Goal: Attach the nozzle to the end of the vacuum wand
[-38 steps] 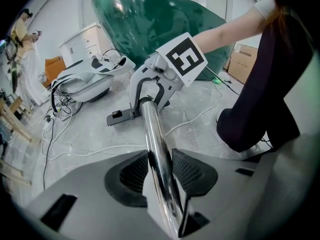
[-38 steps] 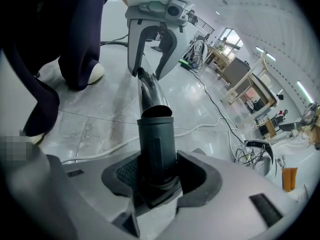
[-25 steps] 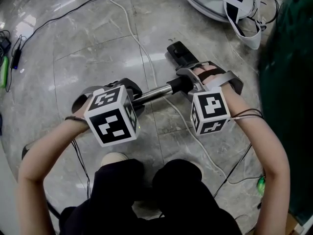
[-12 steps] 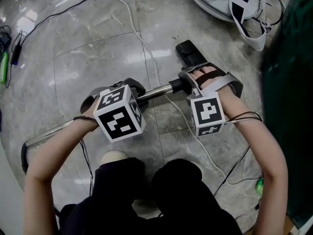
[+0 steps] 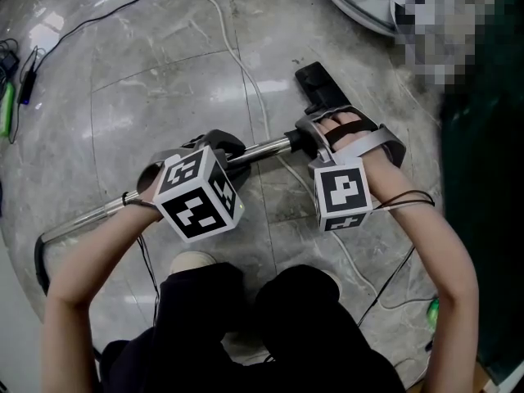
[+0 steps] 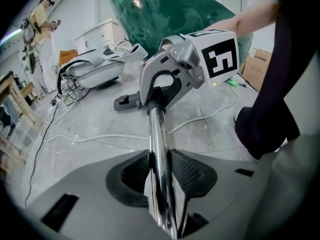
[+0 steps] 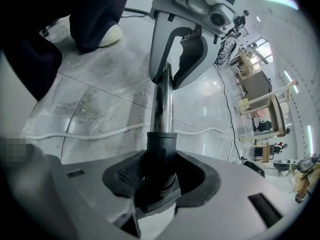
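My left gripper (image 6: 160, 174) clamps the chrome wand (image 6: 156, 129) in its jaws. My right gripper's (image 7: 161, 176) jaws, just closing in, pinch the black nozzle (image 7: 161, 151) on the wand's end.

Middle of the wand (image 5: 262, 148) hidden under the left gripper (image 5: 214, 144) and its cube (image 5: 199, 193), joint between wand and nozzle (image 5: 318, 87) covered by the right hand (image 5: 354, 133), white machine (image 5: 364, 11) cut by the top edge, distant person (image 6: 42, 14) too small to make out.

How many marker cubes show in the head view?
2: left cube beside the chrome wand; right cube near the black nozzle. None seems hidden.
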